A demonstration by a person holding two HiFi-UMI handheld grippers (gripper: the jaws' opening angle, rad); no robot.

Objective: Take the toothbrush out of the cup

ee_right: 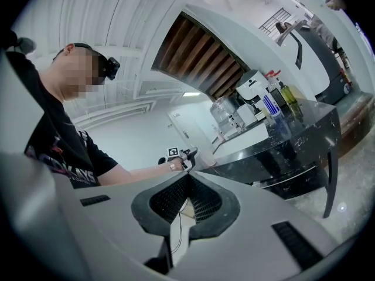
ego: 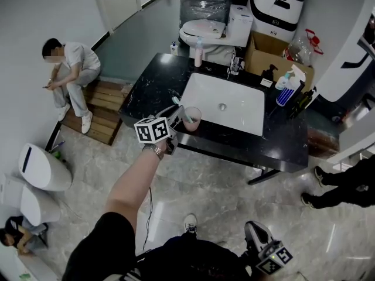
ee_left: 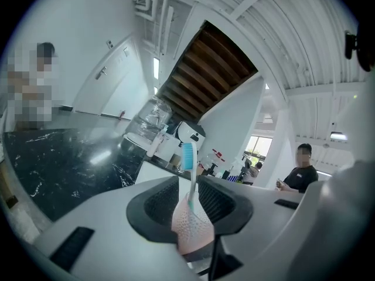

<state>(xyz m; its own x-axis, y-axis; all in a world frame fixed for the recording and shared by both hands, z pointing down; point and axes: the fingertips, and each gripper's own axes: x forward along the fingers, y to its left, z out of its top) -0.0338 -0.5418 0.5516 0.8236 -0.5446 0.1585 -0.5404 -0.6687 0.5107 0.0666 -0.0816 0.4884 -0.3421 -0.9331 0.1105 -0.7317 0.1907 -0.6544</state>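
A pink cup (ego: 193, 119) stands on the black counter (ego: 152, 86) by the sink's left front corner, with a toothbrush (ego: 181, 107) leaning in it. My left gripper (ego: 177, 117) reaches it from the left. In the left gripper view the pink cup (ee_left: 192, 227) fills the gap between the jaws, which are shut on its sides. The toothbrush (ee_left: 188, 157) rises above the jaws with its blue bristles up. My right gripper (ego: 265, 252) hangs low by my body, far from the counter. Its jaws (ee_right: 188, 177) meet with nothing between them.
A white sink (ego: 202, 84) is set into the counter, with a tap (ego: 235, 64) behind it. Bottles (ego: 287, 89) stand at the back right and a slim bottle (ego: 198, 52) at the back left. A person (ego: 70, 69) sits at the left. Someone's feet (ego: 319, 186) are at the right.
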